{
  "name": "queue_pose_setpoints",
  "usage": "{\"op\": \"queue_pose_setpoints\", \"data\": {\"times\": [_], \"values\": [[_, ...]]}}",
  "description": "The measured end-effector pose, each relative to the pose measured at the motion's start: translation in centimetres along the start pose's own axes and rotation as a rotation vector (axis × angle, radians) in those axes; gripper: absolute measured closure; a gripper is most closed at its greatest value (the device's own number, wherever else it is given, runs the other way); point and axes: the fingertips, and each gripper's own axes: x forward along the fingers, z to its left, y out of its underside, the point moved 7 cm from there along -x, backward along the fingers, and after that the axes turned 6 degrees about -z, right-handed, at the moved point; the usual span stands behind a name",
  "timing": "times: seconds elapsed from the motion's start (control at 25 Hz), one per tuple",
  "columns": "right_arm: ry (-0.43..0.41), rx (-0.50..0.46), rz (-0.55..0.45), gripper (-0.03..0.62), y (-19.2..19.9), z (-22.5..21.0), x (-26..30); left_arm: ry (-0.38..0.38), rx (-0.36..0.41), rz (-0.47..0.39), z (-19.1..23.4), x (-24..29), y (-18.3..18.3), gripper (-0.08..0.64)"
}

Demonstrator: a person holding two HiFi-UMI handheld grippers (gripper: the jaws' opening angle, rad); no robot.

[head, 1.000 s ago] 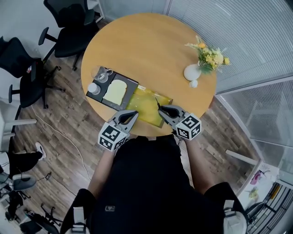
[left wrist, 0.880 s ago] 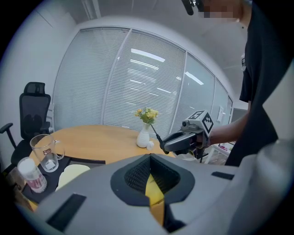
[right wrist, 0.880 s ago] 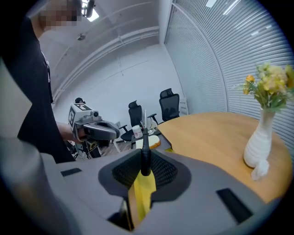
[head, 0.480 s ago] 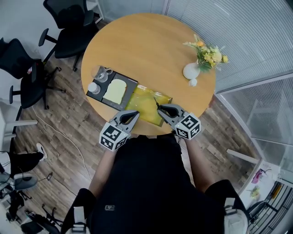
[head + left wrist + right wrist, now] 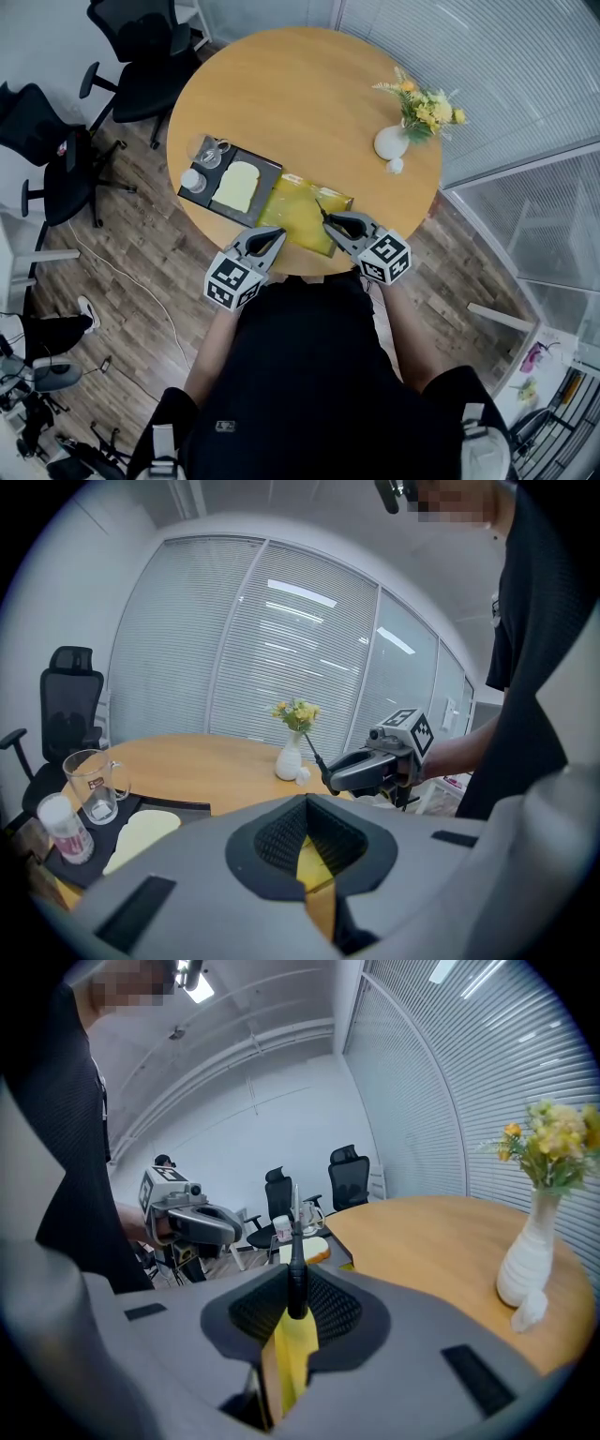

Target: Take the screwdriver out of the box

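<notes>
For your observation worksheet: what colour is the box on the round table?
The box is yellow, clearest in the head view.

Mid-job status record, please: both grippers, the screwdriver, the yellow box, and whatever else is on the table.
Right gripper: shut on the screwdriver, shaft pointing up
Left gripper: narrow gap between the jaws, nothing in them
Screwdriver place: held over the right part of the yellow box
Box: open, on the table's near edge
Also on table: black tray, glass cup, vase of flowers
</notes>
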Motion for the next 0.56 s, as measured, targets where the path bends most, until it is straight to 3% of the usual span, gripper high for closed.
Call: {"op": "queue_pose_setpoints", "data": {"times": [0.56], "values": [[0.016,-0.029,0.039,0.532,1.16,0.53,-0.16,-0.007,0.002,-0.012,-0.63,-0.50,0.09,0.554]]}}
